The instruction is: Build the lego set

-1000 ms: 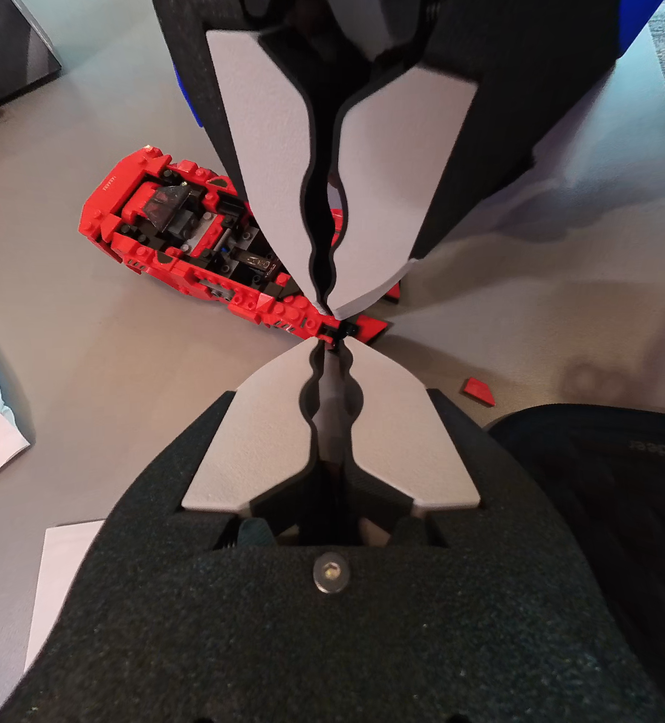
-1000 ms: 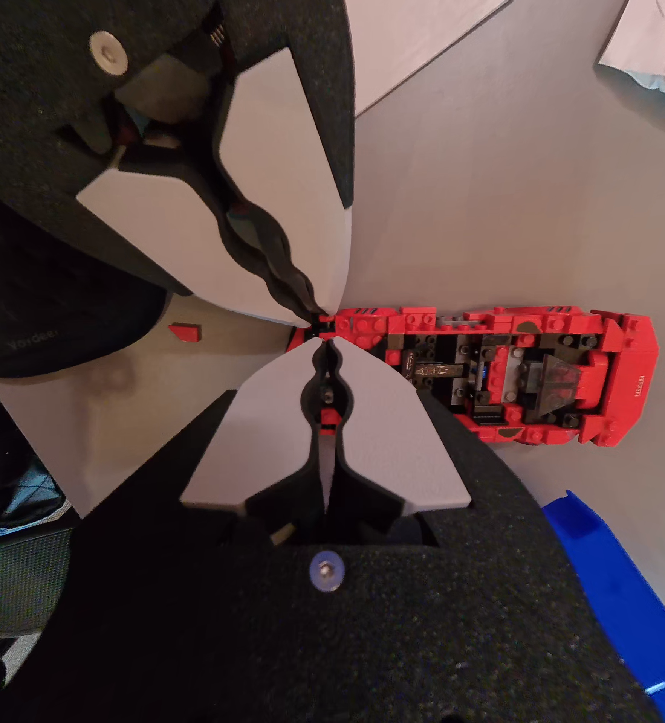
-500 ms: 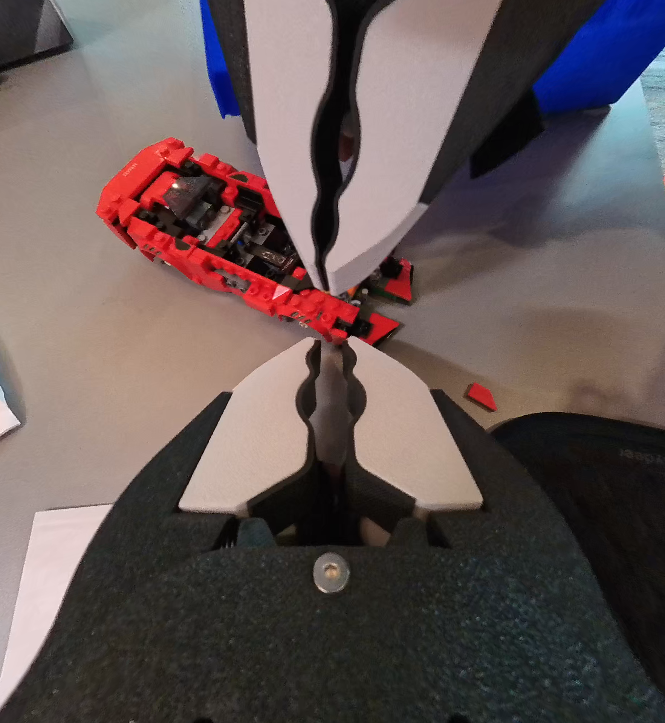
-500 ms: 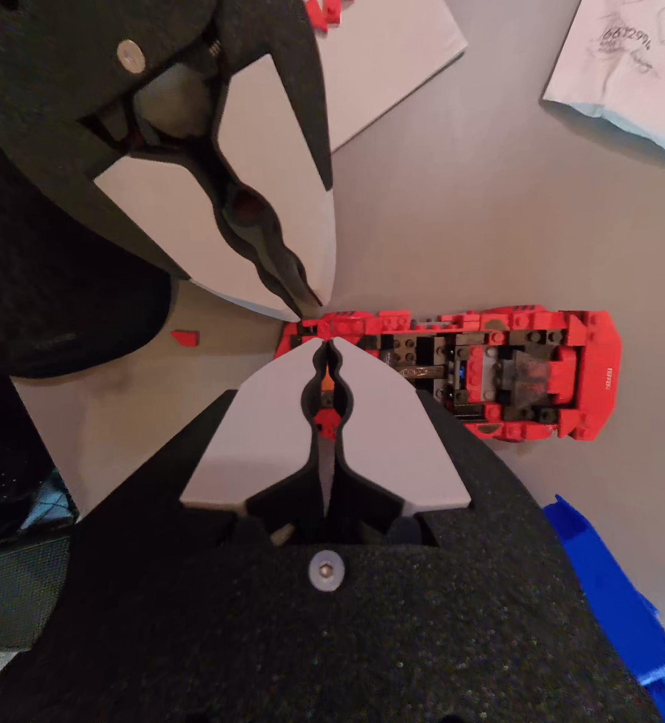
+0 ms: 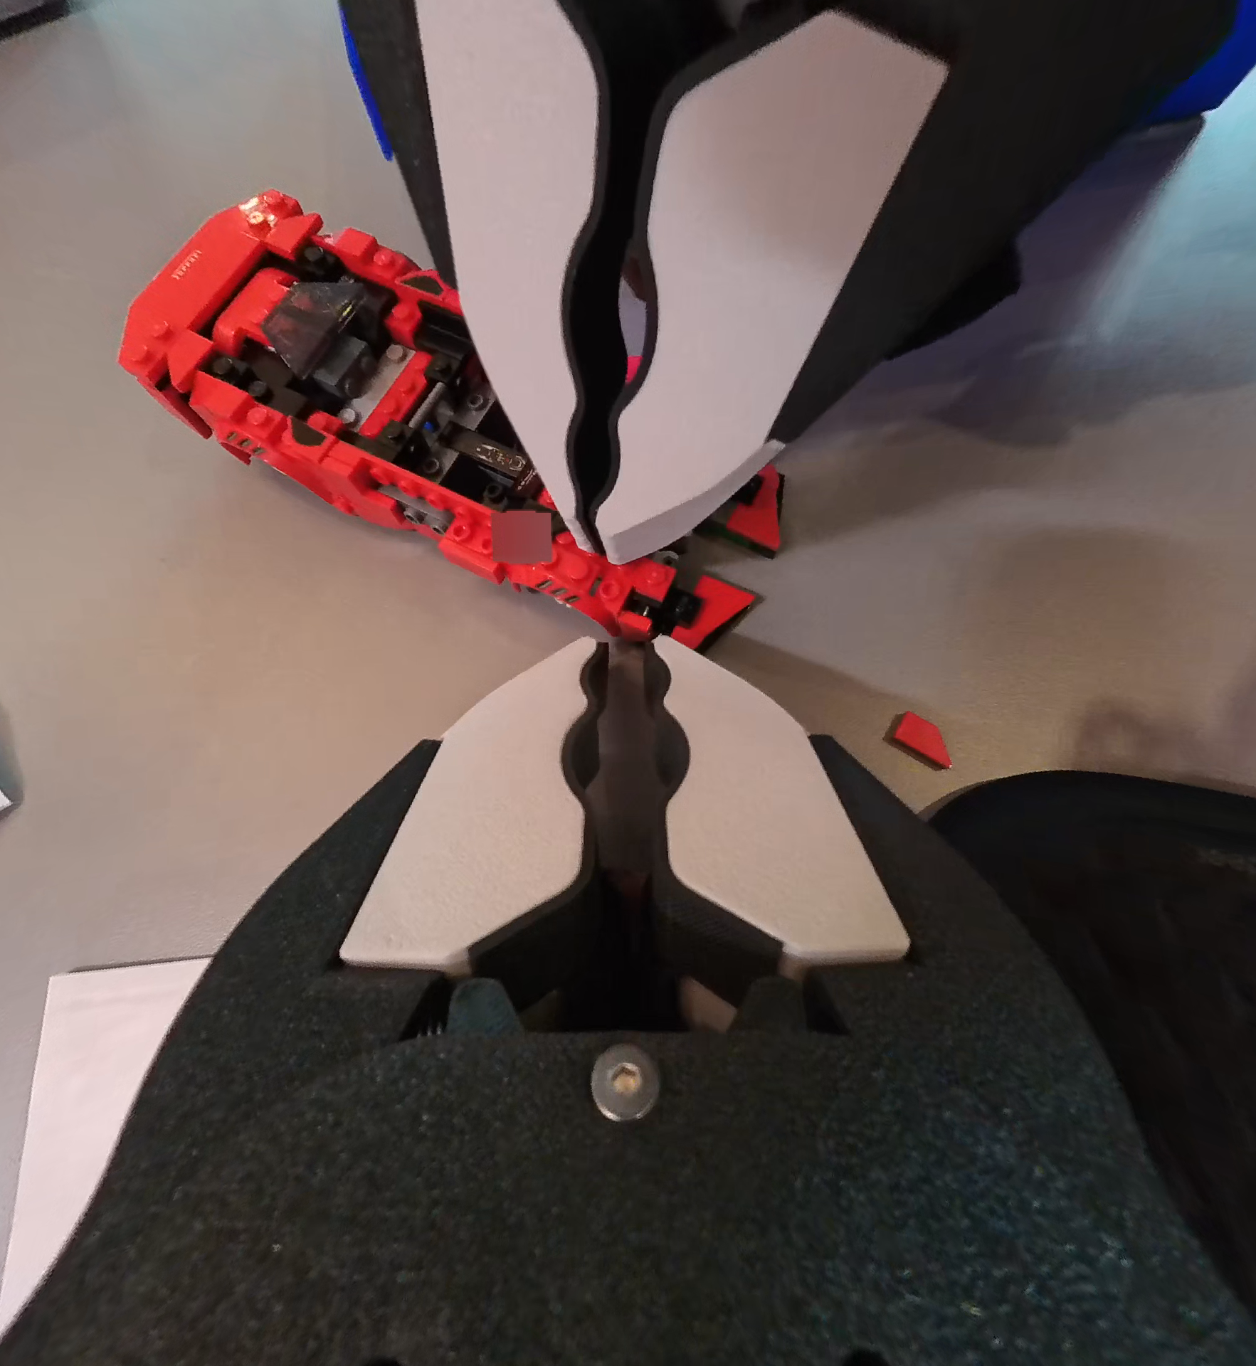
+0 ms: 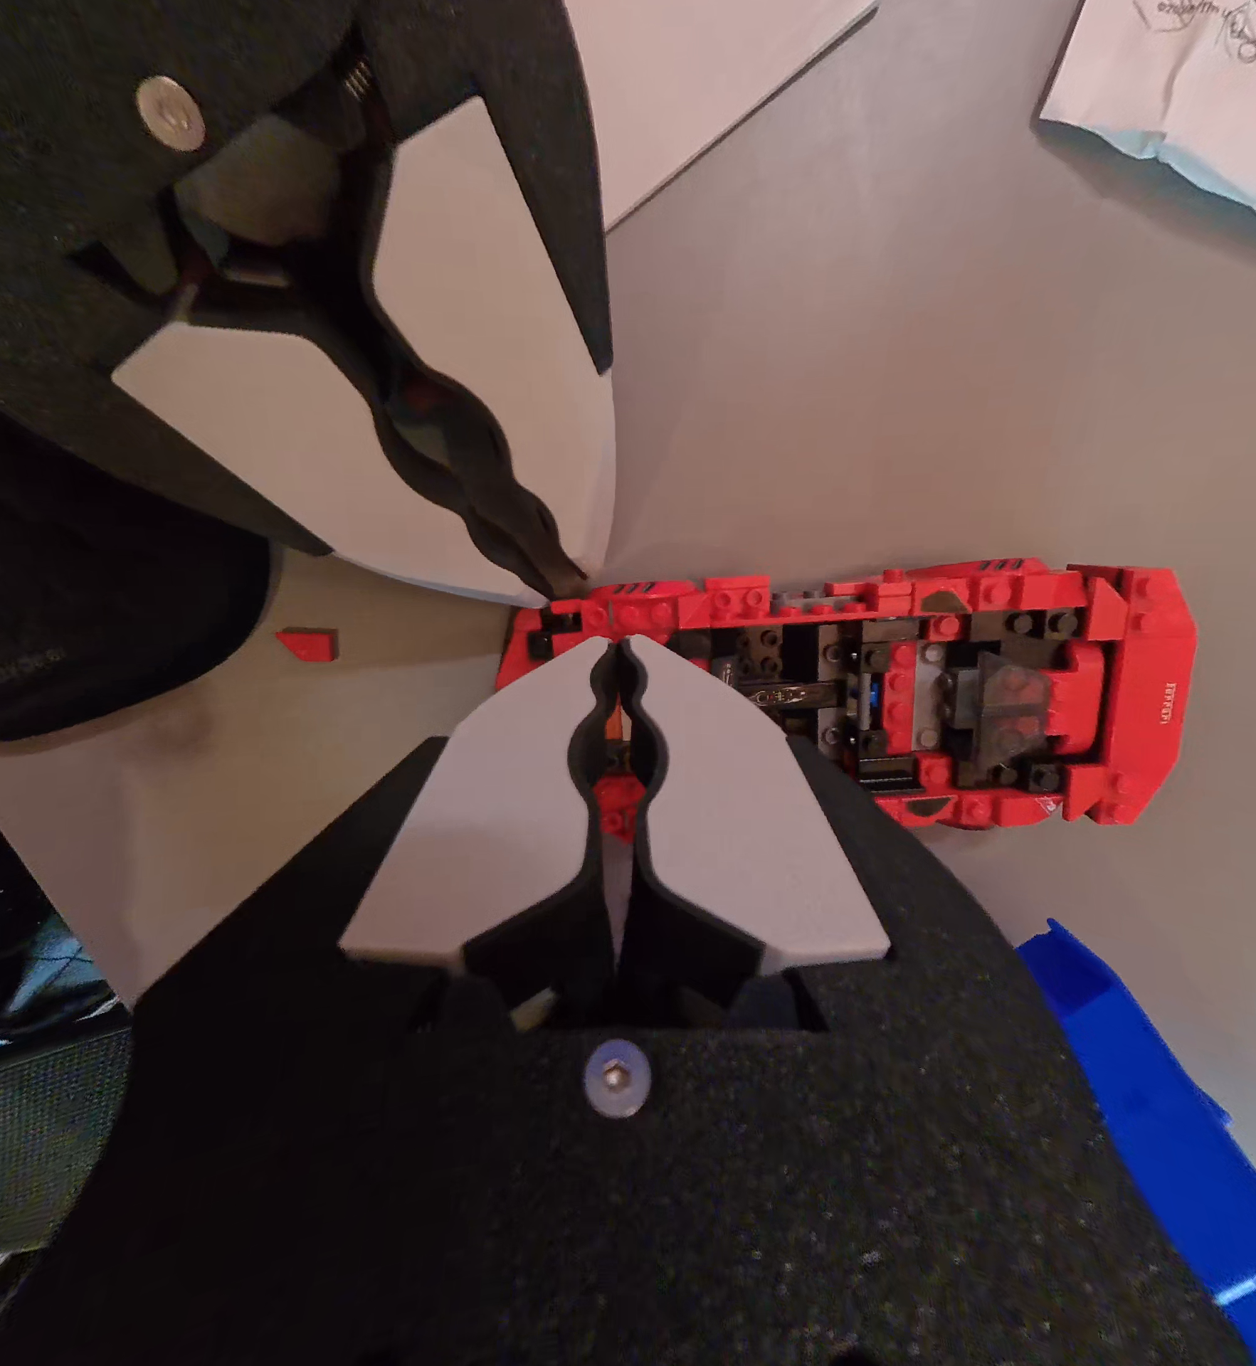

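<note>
A partly built red and black lego car [image 5: 292, 369] lies on the grey table; it also shows in the right wrist view [image 6: 979, 665]. My left gripper [image 5: 621, 649] is shut, its tips at the car's front corner. My right gripper [image 6: 619, 649] is shut, its tips on the studs at the car's front end. Each gripper also shows in the other's view: the right gripper [image 5: 602, 547] from above, the left gripper [image 6: 565, 584] from the upper left. I see no loose piece held in either. A small red slope piece [image 5: 920, 739] lies apart on the table, also seen in the right wrist view [image 6: 307, 643].
A blue bin [image 6: 1164, 1146] stands near the car. White paper [image 5: 85, 1109] lies near the left gripper, and a printed sheet [image 6: 1186, 96] lies farther off. A black fabric object [image 5: 1164, 961] sits at the table edge beside the loose piece. Left and right tips are no more than a few centimetres apart.
The two grippers' tips met at the car's front corner a second ago. The right tips now rest further in on the car's front end. Both stay shut.
</note>
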